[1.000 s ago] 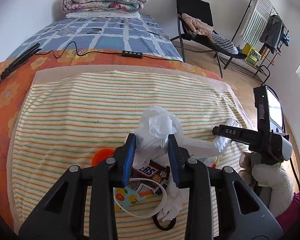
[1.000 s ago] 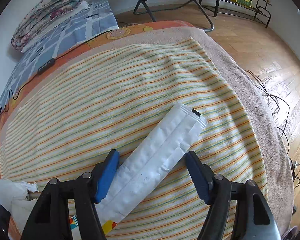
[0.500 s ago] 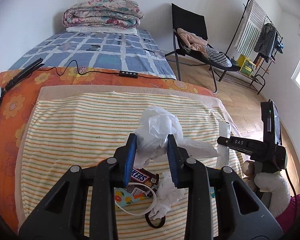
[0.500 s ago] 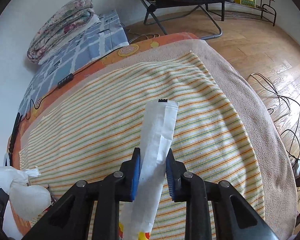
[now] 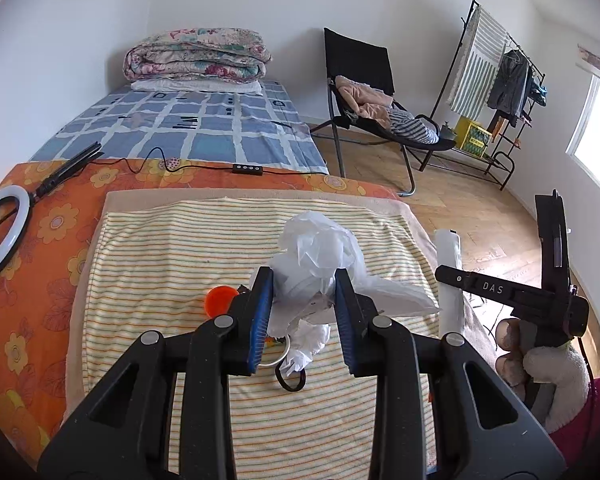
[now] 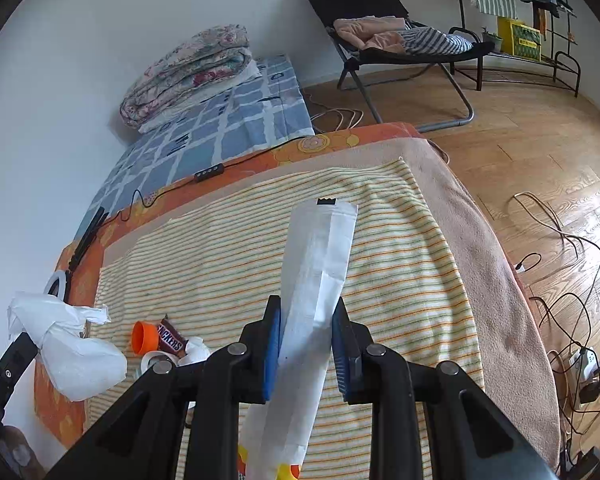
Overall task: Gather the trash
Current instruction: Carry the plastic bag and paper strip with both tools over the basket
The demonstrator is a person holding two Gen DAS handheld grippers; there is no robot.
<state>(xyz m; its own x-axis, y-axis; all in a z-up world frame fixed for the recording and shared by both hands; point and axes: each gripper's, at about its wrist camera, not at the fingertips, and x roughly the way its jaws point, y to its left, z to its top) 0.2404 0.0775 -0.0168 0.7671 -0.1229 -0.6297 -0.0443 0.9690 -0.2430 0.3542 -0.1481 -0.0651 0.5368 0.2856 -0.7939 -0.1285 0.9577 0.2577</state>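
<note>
The right claw [image 6: 306, 344] is clamped on a long white wrapper [image 6: 320, 264], whose long axis runs straight out along the fingers and away over the striped blanket [image 6: 400, 248] (its lower end hangs below the jaws). The left claw [image 5: 302, 308] grips the bunched neck of a white plastic bag [image 5: 320, 252], lifted above the blanket. Taking the bag as landmark, the wrapper stands to its right, near but not touching, so the coming move is probably a leftward swing to tip the wrapper in. Beneath and just beyond the bag lie an orange cup [image 6: 144, 337] and a Snickers wrapper [image 6: 171, 340], still uncollected.
</note>
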